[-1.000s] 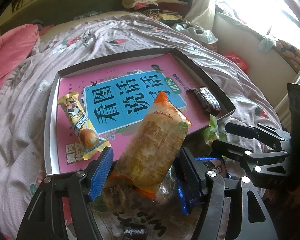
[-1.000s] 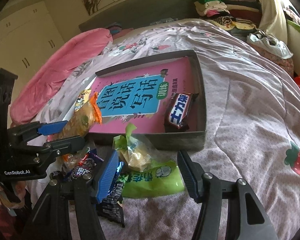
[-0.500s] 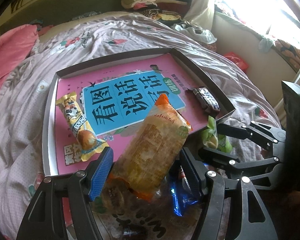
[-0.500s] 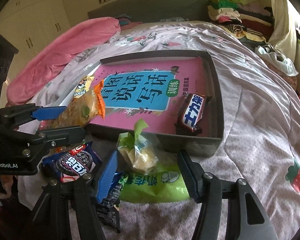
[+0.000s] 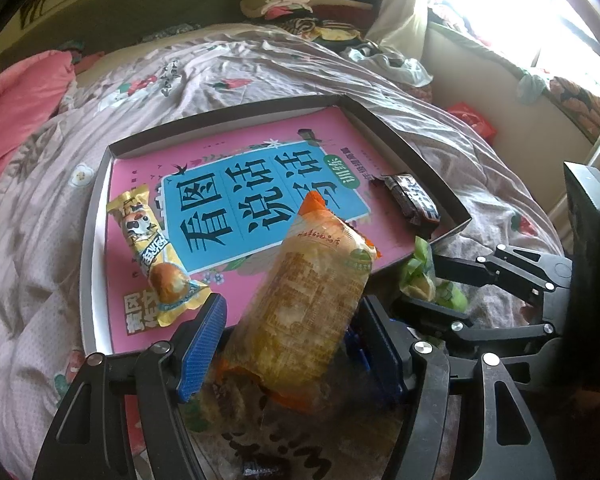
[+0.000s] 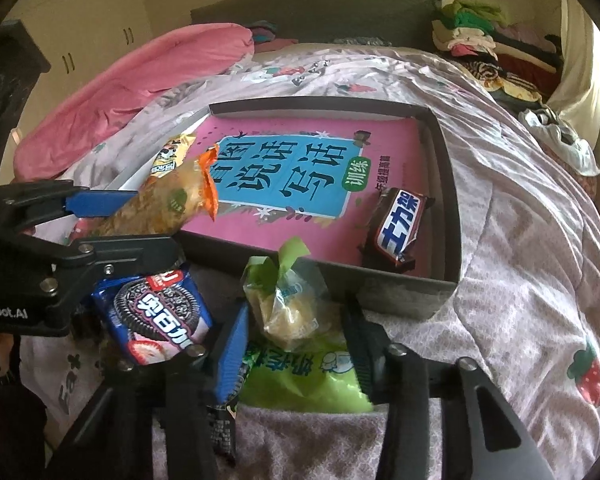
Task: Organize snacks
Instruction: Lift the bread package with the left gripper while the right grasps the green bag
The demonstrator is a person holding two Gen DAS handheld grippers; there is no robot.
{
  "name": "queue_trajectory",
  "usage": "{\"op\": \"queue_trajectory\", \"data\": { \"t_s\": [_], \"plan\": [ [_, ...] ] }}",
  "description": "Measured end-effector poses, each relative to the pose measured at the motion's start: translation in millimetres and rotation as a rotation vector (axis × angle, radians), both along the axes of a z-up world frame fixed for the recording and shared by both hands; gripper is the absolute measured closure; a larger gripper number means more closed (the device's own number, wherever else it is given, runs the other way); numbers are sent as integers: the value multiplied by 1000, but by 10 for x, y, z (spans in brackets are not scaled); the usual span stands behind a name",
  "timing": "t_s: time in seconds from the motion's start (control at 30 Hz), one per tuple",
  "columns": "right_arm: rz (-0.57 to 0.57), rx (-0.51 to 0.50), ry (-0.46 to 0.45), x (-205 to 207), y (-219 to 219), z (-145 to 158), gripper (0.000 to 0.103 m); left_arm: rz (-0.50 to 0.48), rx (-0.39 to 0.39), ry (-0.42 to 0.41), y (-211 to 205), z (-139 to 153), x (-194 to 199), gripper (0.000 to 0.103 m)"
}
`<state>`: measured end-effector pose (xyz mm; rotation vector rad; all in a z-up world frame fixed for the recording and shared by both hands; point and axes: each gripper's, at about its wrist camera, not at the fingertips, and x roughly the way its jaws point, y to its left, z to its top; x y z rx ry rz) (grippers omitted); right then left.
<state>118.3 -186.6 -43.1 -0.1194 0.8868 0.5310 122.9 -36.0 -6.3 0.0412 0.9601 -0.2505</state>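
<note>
Bed (image 6: 520,240): left tool (image 5: 292,340) gripping orange snack pack (image 5: 308,300).

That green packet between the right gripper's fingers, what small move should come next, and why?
Probably finish the squeeze. The right gripper's jaws have just been closing around the green packet, which still lies on the bed outside the tray. Once the hold is firm, lift.

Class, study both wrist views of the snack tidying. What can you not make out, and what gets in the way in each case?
- Left wrist: snacks beneath the orange packet are hidden by it and the left gripper.
- Right wrist: the green packet is partly covered by the clear bag and the right gripper, whose jaws have just been closing around it.
- Right wrist: the yellow bar is mostly behind the orange packet.
</note>
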Motion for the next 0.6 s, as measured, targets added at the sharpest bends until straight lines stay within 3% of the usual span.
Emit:
{"op": "queue_trajectory", "data": {
  "t_s": [0.13,0.33,0.6],
  "plan": [
    [-1,20,-15,-33,-46,47,71,1,-9,-3,1,-1,7,39],
    [-27,80,-24,-47,-163,137,71,3,-25,-8,14,7,17,53],
    [-52,127,-54,-62,-254,242,71,19,-57,-5,77,31,6,59]
  ]
}}
